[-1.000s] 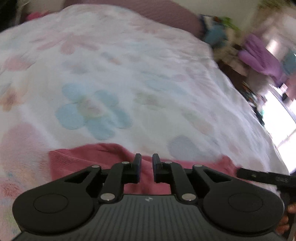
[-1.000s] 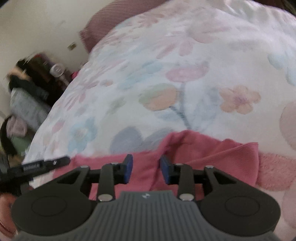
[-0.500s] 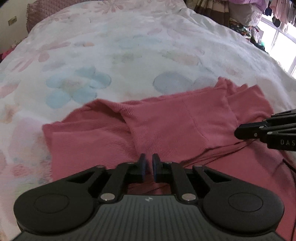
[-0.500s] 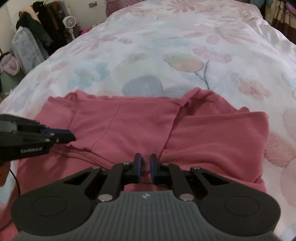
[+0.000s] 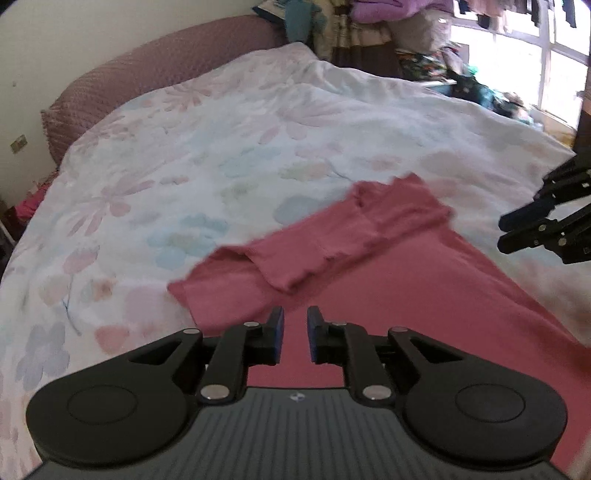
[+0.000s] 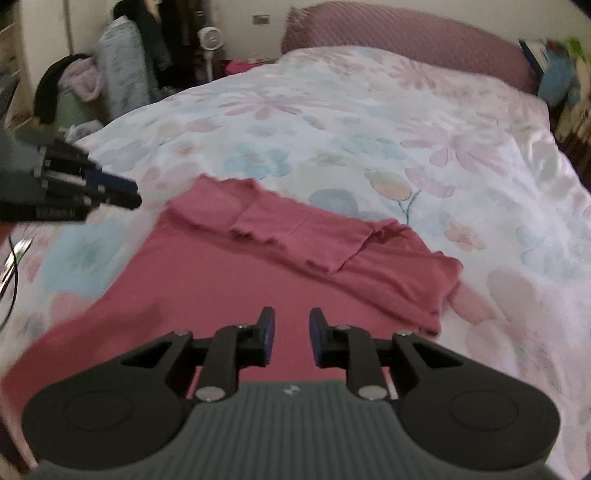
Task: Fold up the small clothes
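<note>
Pink ribbed top [image 5: 399, 295] lies spread flat on the bed's floral duvet [image 5: 229, 155], w/ both sleeves folded in across the upper part so they overlap near the middle; cuffs look frilly, fabric smooth lower down. Left gripper [image 5: 295, 334] above the garment's near part, fingers just been opening, slightly apart w/ nothing btwn them. Right gripper [image 6: 288, 338] likewise over the near part, fingers also just been opening, small gap, holding nothing; a mauve headboard [image 6: 406, 33] sits at the bed's far end.
</note>
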`<state>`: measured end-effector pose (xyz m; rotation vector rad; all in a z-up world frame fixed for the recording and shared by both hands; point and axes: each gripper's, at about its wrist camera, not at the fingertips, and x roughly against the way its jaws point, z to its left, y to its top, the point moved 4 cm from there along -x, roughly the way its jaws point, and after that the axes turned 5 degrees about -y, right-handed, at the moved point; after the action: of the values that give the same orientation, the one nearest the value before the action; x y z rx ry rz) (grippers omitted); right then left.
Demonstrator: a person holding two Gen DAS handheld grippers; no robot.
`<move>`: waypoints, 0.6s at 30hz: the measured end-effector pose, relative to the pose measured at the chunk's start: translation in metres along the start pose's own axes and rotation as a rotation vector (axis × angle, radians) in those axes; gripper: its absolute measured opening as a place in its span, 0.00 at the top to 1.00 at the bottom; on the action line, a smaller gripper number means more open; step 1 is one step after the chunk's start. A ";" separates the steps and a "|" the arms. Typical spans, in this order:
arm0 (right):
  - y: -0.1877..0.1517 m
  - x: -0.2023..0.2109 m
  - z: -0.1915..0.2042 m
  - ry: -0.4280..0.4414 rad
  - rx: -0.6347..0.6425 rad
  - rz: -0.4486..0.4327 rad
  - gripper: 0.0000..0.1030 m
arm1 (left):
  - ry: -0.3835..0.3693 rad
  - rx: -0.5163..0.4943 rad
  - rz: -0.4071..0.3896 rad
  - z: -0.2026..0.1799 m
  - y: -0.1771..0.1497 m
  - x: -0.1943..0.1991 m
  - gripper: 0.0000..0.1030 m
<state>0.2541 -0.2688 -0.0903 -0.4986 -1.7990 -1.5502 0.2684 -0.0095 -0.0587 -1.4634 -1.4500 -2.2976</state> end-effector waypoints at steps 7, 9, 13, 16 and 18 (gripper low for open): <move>-0.081 0.072 0.052 0.023 0.154 0.021 0.72 | -0.073 -0.170 0.043 -0.058 -0.064 0.051 0.81; -0.106 0.084 0.064 0.045 0.172 0.046 0.72 | -0.109 -0.204 0.079 -0.071 -0.085 0.058 0.77; -0.151 0.099 0.082 0.086 0.218 0.108 0.57 | -0.131 -0.297 0.141 -0.096 -0.126 0.062 0.55; -0.178 0.101 0.087 0.071 0.253 0.150 0.51 | -0.131 -0.356 0.186 -0.106 -0.150 0.060 0.45; -0.192 0.101 0.090 0.067 0.273 0.178 0.50 | -0.133 -0.396 0.228 -0.109 -0.164 0.057 0.43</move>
<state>0.0302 -0.2379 -0.1550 -0.4544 -1.8254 -1.1666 0.0832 0.0258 -0.1388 -1.7998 -0.8192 -2.4739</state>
